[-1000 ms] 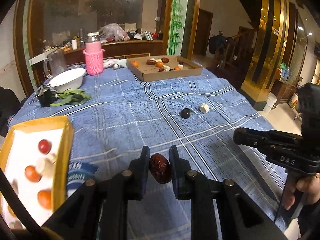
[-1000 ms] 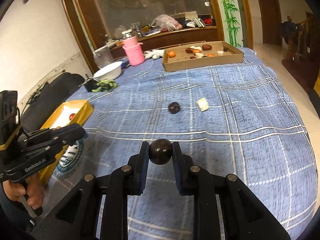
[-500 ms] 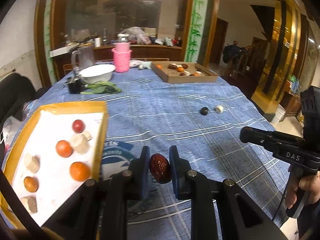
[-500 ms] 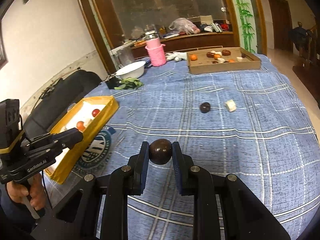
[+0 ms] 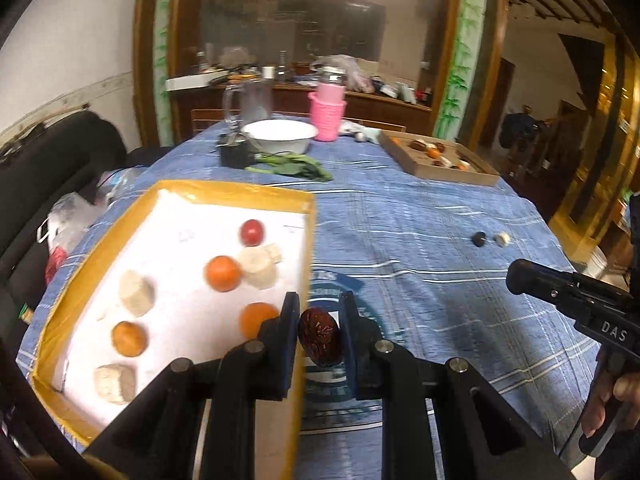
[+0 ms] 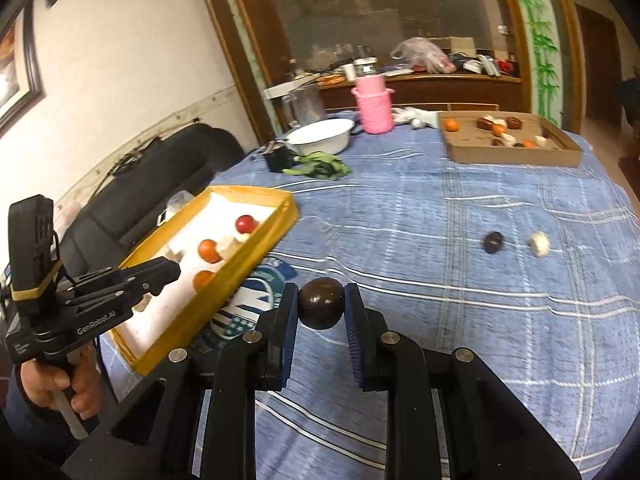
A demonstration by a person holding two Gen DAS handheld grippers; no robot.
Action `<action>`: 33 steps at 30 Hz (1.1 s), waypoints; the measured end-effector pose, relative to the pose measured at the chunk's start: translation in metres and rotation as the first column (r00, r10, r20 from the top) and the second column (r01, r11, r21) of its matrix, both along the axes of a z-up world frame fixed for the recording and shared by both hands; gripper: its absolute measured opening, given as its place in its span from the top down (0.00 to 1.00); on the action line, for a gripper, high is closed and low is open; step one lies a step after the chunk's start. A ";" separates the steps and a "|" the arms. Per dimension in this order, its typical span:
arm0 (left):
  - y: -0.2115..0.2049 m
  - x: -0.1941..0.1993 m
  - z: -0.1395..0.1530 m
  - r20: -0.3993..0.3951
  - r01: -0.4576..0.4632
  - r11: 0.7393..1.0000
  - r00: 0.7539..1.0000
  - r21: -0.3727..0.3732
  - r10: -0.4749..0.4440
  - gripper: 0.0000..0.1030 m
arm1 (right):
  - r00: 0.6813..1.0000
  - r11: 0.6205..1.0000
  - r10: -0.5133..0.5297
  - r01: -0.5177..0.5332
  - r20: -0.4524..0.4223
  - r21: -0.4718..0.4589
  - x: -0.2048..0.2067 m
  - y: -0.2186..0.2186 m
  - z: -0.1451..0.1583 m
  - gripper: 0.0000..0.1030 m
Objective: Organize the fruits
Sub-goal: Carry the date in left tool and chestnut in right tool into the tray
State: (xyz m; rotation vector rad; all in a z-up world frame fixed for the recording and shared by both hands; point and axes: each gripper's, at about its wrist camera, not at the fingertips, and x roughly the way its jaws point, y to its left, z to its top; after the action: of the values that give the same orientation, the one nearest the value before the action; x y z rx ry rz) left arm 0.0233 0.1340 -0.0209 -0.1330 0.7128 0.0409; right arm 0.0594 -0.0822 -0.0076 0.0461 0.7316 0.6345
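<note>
Left gripper [image 5: 319, 334]: we are pinching a wrinkled red date [image 5: 320, 337] between the two pads, holding it above the cloth just beside the right wall of the yellow tray [image 5: 230, 188].
Right gripper [image 6: 321, 309]: we are clamping a round dark brown fruit [image 6: 321, 308] between the fingertips, over the round printed emblem [image 6: 248, 304] on the cloth, near the tray's long wall.
Yellow tray contents: we are seeing a red fruit [image 5: 251, 232], three orange fruits [image 5: 223, 273] and pale chunks [image 5: 136, 293] lying apart on its white floor.
Loose pieces: we are looking at a small dark fruit [image 6: 493, 242] and a pale chunk [image 6: 538, 243] lying near each other on the blue checked tablecloth [image 6: 480, 320], well apart from both trays.
Cardboard tray [image 6: 516, 156]: we are seeing it at the far side of the table, holding orange, dark and pale pieces.
Other things: we are noting a white bowl [image 5: 279, 136], a pink knitted holder [image 5: 327, 116] with a jar in it, and green leaves [image 5: 294, 166] at the far end.
Hands: we are gripping each tool's handle with a bare hand [image 6: 60, 388].
</note>
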 end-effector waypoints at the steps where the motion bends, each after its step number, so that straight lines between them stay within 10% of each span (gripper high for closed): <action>1: 0.004 -0.001 0.000 -0.001 -0.014 1.000 1.000 0.000 0.014 0.79 | 1.000 1.000 0.012 -0.012 0.000 -0.001 0.001 0.007 0.001 0.79; 33: 0.118 0.014 -0.015 -0.082 -0.379 0.925 0.922 0.016 0.379 0.79 | 0.969 0.968 0.245 -0.247 -0.033 -0.041 0.038 0.172 -0.008 0.79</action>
State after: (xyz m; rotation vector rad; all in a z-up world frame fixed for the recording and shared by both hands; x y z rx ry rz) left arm 0.0377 0.2522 -0.0359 -0.2703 0.7629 0.4209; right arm 0.0977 0.0898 -0.0157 -0.0792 0.7851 0.8554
